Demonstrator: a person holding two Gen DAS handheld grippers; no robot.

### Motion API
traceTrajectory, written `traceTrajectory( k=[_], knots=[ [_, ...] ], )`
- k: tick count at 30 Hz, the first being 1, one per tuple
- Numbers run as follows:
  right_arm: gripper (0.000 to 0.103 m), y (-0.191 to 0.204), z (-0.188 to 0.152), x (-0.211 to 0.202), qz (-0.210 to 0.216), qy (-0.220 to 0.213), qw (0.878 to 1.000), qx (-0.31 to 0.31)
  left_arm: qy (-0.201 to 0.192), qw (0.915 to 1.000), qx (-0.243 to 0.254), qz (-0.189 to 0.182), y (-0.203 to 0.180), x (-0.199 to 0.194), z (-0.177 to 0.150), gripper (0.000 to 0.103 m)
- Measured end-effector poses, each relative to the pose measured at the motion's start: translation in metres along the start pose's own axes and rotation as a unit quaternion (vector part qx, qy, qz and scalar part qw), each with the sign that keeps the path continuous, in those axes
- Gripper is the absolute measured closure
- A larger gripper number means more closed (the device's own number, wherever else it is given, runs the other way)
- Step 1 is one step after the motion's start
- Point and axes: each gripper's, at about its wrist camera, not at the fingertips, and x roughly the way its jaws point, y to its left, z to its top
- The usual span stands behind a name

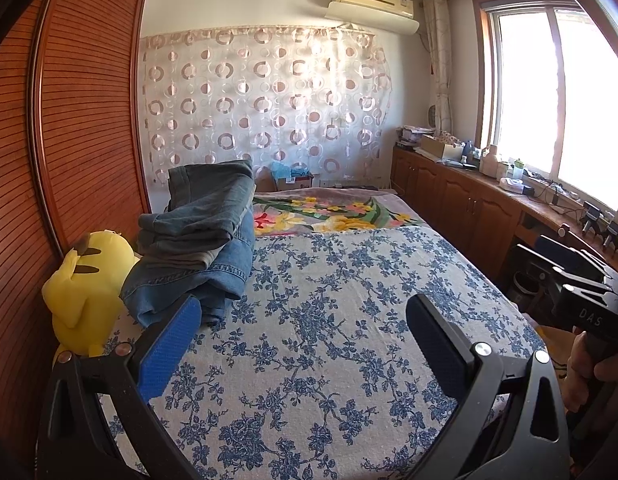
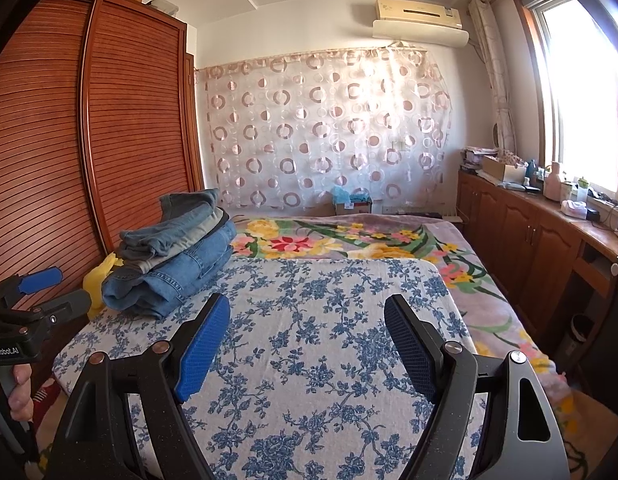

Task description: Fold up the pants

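Left gripper (image 1: 305, 344) is hovering level, jaws spread wide, gripping nothing. Right gripper (image 2: 307, 344) is hovering alongside, jaws likewise gaping; each hand is wrapping its handle.

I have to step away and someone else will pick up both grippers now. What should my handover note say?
Left gripper: open, empty, over the blue-flowered white bedspread.
Right gripper: open, empty, over the same spread.
Pants: a stack of folded blue denim jeans sits at the spread's far left corner, beside the yellow plush toy.
Done: the stacked pairs look folded.
Left: no unfolded pants in view; check for more before you go on.
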Motion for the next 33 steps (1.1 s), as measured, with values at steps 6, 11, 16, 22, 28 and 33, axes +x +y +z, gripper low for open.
traceTrajectory(
  k=[6, 11, 16, 22, 28, 33],
  knots=[
    [0.022, 0.0003, -0.0004, 0.0001, 0.000, 0.000, 1.000, 0.000, -0.003, 1.0000, 0.002, 0.002, -0.0022, -0.0031, 0.0037, 0.000],
    [0.022, 0.0000, -0.0004, 0.0004, 0.000, 0.000, 1.000, 0.000, -0.003, 1.0000, 0.003, 0.001, -0.0025, -0.0039, 0.0027, 0.001],
    [0.022, 0.0000, -0.0002, -0.0003, 0.000, 0.000, 1.000, 0.000, -0.003, 1.0000, 0.003, 0.000, -0.0028, -0.0050, 0.0034, 0.000],
    [0.022, 0.0000, 0.0000, -0.0002, 0.000, 0.000, 1.000, 0.000, -0.004, 1.0000, 0.003, 0.000, -0.0028, -0.0051, 0.0032, 0.001],
    [0.022, -0.0003, 0.0007, -0.0001, 0.000, -0.001, 1.000, 0.000, -0.005, 1.0000, 0.004, 0.000, -0.0025, -0.0055, 0.0036, 0.001],
    [0.022, -0.0002, 0.0002, -0.0002, 0.000, -0.001, 1.000, 0.000, -0.005, 1.0000, 0.004, 0.000, -0.0024, -0.0056, 0.0031, 0.001]
  ],
)
